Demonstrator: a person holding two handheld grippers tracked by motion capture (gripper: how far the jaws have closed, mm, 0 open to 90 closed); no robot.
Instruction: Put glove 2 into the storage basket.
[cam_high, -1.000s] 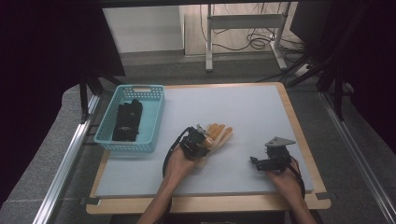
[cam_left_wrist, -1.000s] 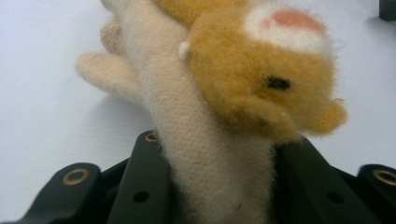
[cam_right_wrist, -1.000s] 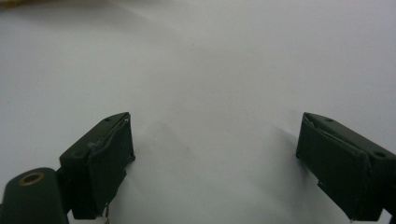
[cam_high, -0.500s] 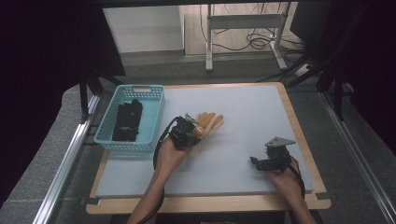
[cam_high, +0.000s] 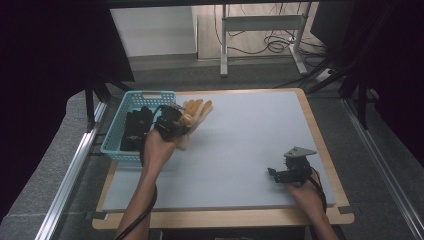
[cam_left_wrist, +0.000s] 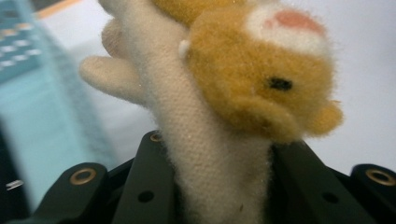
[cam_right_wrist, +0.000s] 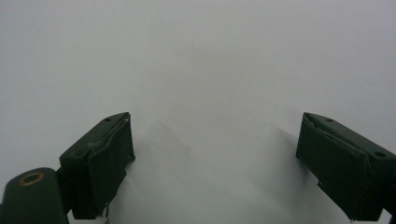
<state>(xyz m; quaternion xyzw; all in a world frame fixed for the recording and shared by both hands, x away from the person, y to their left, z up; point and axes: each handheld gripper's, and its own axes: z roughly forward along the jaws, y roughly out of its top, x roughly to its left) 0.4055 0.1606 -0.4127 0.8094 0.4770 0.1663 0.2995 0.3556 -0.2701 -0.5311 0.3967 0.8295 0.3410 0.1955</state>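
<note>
Since a second ago the left gripper (cam_high: 181, 121) has carried the plush toy (cam_high: 196, 114) across the table (cam_high: 240, 145) to just beside the blue basket (cam_high: 116, 131). Its jaws pinch the toy's cream body (cam_left_wrist: 205, 154); the toy is fuzzy, orange-tan, with a pink-and-white patch and a small black eye (blurred up close). Well apart from the basket, the right gripper (cam_high: 274, 173) rests with jaws spread, nothing between them.
</note>
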